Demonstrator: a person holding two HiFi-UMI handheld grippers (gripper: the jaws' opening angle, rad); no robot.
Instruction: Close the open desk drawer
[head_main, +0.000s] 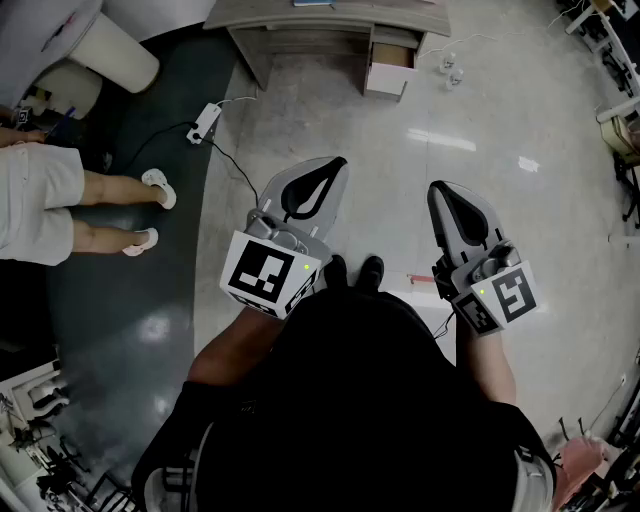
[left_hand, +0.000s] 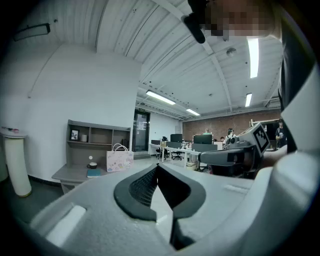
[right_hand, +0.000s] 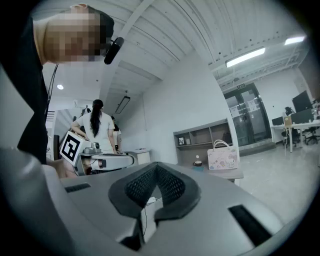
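— How do the tongs stand?
— The left gripper (left_hand: 156, 166) is clenched, tips pressed together with nothing between them. The right gripper (right_hand: 156, 165) is the same, closed on nothing. Both are held low in front of the person, side by side and apart.
— And the drawer?
— The drawer (head_main: 389, 68) is pulled out from the right end of the desk (head_main: 262, 14), well ahead of both grippers across the pale floor. Its inside looks brownish; I cannot tell what lies in it.
— Anything on top?
— A pink bag (left_hand: 119, 160) stands upright on the desk, with a cup (left_hand: 92, 164) and a blue book (left_hand: 93, 173) beside it. The bag's contents are hidden.
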